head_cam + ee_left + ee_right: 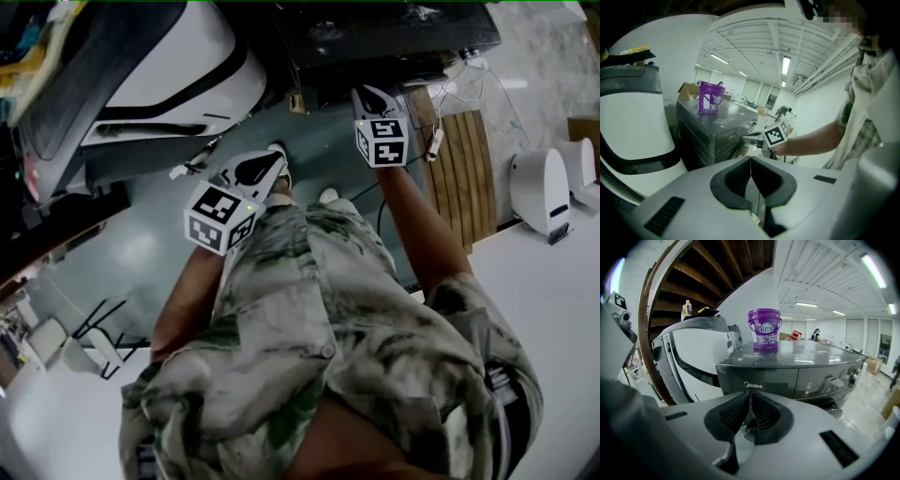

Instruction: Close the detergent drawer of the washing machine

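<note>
- Judging by dark-grey detergent drawer front sitting flush in grey metal washing machine, reckoned closing done.
- Noted left gripper and right gripper pinched together, empty.

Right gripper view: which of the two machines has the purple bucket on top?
The dark grey washing machine with the Midea badge; the purple bucket stands on its flat top. The white machine to its left, curved with black trim, bears none.
</note>
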Demonstrator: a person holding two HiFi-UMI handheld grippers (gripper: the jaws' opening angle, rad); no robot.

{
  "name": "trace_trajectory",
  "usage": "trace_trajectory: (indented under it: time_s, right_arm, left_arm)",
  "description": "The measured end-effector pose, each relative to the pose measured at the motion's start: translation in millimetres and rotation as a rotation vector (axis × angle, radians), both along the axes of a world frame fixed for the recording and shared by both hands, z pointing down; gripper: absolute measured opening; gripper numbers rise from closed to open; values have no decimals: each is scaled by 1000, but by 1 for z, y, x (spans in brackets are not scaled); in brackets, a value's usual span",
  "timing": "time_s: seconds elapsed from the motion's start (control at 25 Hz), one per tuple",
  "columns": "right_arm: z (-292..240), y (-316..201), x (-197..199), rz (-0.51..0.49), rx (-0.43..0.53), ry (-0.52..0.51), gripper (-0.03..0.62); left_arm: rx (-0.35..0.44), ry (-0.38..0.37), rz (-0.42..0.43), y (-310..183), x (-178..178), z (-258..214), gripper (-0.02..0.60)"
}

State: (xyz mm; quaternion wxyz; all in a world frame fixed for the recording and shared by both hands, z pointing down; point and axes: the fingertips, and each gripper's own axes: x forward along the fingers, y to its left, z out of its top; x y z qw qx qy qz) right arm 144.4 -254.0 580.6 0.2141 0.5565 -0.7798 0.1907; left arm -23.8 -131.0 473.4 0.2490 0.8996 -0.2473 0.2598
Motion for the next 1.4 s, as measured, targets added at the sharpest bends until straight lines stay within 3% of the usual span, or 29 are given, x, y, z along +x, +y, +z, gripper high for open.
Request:
trace_trajectory:
  time_s: [0.52,1.4]
  right_arm:
    - [-23,103,-3,-89,-64,-11,34]
    - [-83,247,-19,-239,-103,-98,23]
  left_arm:
    - [37,51,11,54,19,-13,25]
    - [63,76,-40,141,11,-19,25]
